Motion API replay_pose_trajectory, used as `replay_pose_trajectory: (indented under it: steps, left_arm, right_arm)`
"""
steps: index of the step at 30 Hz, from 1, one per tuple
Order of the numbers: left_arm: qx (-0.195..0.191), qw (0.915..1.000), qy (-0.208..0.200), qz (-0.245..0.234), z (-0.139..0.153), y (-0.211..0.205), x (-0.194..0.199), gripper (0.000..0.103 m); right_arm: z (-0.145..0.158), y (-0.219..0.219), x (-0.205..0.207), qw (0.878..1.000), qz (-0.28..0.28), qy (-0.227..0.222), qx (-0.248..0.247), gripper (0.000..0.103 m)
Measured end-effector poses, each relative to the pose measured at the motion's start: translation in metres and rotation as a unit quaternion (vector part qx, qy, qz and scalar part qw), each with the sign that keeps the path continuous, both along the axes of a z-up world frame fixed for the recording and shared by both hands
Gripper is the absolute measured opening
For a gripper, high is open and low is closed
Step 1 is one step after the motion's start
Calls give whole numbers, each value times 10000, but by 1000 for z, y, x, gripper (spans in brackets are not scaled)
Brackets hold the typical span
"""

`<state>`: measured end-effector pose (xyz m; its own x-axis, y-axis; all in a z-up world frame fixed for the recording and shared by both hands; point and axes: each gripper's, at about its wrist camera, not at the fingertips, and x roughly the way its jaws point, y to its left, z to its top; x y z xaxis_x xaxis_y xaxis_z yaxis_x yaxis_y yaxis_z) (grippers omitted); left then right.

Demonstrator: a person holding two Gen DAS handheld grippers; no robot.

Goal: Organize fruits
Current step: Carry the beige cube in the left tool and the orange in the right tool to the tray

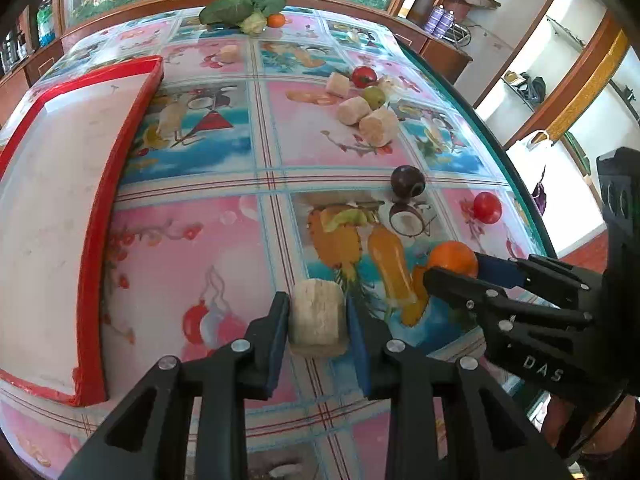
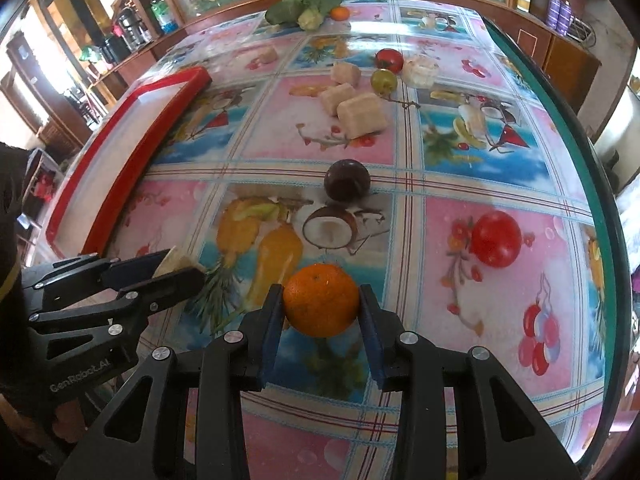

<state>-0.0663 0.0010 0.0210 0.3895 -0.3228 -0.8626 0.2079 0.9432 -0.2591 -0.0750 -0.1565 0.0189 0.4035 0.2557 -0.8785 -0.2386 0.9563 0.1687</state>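
Note:
My left gripper is shut on a pale cream cut chunk just above the table; it also shows in the right wrist view. My right gripper is shut on an orange, also seen in the left wrist view. A red-rimmed white tray lies at the left. On the table lie a dark purple fruit, a red tomato, several cream chunks, a green fruit and a second tomato.
Leafy greens and a small orange lie at the table's far edge. The table's glass edge runs down the right side. Cabinets and shelves stand beyond it.

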Motion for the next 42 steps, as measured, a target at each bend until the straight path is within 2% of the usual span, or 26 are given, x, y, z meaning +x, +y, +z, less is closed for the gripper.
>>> replay_pose_trajectory:
  steps: [9, 17, 23, 31, 37, 42]
  left_arm:
    - [-110, 9997, -198, 95, 18, 12, -7, 32]
    - [-233, 9980, -378, 451, 32, 39, -6, 32]
    - [-235, 9941, -550, 903, 42, 75, -8, 32]
    - [-89, 9846, -593, 1643, 38, 139, -12, 32]
    - [166, 9749, -566, 2147, 28, 187, -11, 32]
    - [329, 9696, -427, 2386, 12, 215, -7, 32]
  right_arm:
    - [18, -2, -3, 9998, 32, -206, 61, 36]
    - [29, 26, 8, 9991, 306, -265, 105, 36]
    - [42, 66, 17, 9964, 728, -351, 254, 36]
    - [49, 138, 26, 9881, 1452, -404, 318, 36]
    - [47, 195, 34, 9781, 1999, -274, 515, 36]
    - [30, 239, 37, 9704, 2360, -78, 517, 35]
